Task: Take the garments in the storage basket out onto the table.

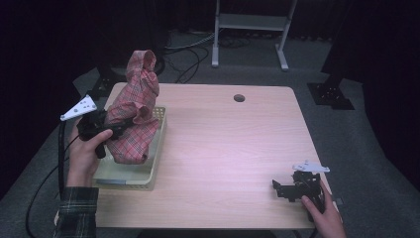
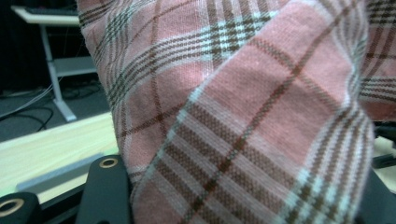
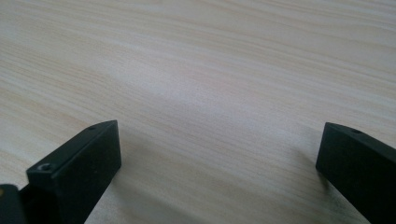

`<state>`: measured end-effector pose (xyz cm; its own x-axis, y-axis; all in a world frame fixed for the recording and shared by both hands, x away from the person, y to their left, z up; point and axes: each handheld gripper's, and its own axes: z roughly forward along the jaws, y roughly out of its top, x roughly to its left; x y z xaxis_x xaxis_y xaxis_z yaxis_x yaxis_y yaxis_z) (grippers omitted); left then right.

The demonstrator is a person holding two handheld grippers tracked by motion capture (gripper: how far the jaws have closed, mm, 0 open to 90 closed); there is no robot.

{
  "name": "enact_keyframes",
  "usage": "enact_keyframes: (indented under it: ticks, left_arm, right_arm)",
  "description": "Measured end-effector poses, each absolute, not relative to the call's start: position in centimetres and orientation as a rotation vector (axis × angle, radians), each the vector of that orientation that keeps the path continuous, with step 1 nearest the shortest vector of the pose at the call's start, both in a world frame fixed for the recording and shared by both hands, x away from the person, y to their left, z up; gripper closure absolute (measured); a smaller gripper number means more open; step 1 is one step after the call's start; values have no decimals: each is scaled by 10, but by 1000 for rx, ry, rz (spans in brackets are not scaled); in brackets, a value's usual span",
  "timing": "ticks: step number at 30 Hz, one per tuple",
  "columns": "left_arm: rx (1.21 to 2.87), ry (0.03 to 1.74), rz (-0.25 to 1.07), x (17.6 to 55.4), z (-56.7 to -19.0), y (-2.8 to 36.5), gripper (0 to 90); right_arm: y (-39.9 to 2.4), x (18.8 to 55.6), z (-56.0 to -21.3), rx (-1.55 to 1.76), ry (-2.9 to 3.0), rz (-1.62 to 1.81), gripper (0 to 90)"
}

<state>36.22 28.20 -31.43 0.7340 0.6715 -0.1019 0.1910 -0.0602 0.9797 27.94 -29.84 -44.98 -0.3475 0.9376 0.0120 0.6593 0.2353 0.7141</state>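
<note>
Left hand-held gripper (image 1: 115, 128) pinching plaid shirt (image 1: 134, 114), bunched above the plastic basket (image 1: 157, 157) | right hand-held gripper (image 1: 289, 190) spread, resting on worktop (image 1: 233, 148) | advice: lift straight up until hem clears basket rim.

1. A pink plaid cloth (image 1: 133, 116), checked with brown and pale blue lines, hangs bunched between the closed jaws of the left gripper (image 1: 116, 126).
2. Above the jaws, the fabric rises in a twisted, crumpled column that ends in a folded-over tip.
3. Below the jaws, a fuller fold sags downward into the pale tray (image 1: 156, 163).
4. In the left gripper view, the cloth (image 2: 243, 116) lies right against the jaws, its knitted weave and crossing folds sharp and close.
</note>
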Motion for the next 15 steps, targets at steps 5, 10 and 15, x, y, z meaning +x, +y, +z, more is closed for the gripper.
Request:
enact_keyframes:
  ticks: [5,10,15]
  left_arm:
    - [1613,689,445,359,-304,275,413]
    - [1591,674,444,356,-296,271,414]
    - [1581,668,450,352,-286,263,414]
  right_arm:
    - [-298,279,-450,1463,2093,889,0]
    - [-299,279,-450,1463,2094,889,0]
    - [-299,279,-450,1463,2094,888,0]
